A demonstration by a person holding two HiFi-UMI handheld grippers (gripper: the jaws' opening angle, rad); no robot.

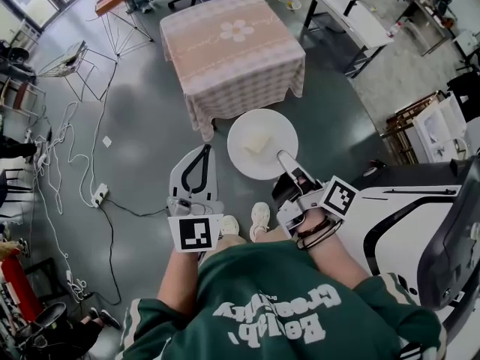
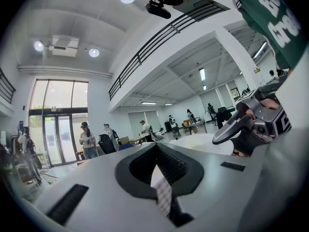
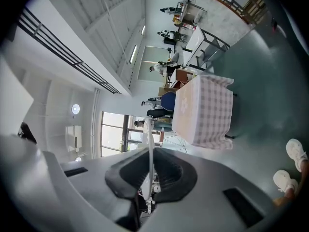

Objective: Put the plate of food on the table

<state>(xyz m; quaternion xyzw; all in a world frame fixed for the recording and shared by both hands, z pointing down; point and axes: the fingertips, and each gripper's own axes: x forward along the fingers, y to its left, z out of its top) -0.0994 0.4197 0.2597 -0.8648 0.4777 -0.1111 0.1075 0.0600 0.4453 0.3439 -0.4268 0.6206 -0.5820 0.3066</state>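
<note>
Head view: the plate (image 1: 247, 122) is held out over the floor, well short of the table (image 1: 232, 51). It is pinched at its near rim by the right gripper (image 1: 283, 157) and kept about level, judged so that the food (image 1: 256, 142) does not slide. The left gripper (image 1: 205, 151) is carried beside it, jaws drawn together at the tips, nothing in them. Cables (image 1: 75, 171) lie to the left and a white unit (image 1: 405, 216) stands to the right. The floor up to the table looks open and the cloth bare.

Left gripper view: the left gripper (image 2: 157, 164) is empty — only a sliver of checked cloth shows past its jaws. The plate (image 2: 203, 143) and the right gripper (image 2: 244, 128) are seen just beside it.

Right gripper view: the right gripper (image 3: 149, 174) has its jaws pressed onto the plate (image 3: 150, 146), seen edge-on. The table (image 3: 205, 110) lies ahead — shoes (image 3: 292, 151) are at the edge.
</note>
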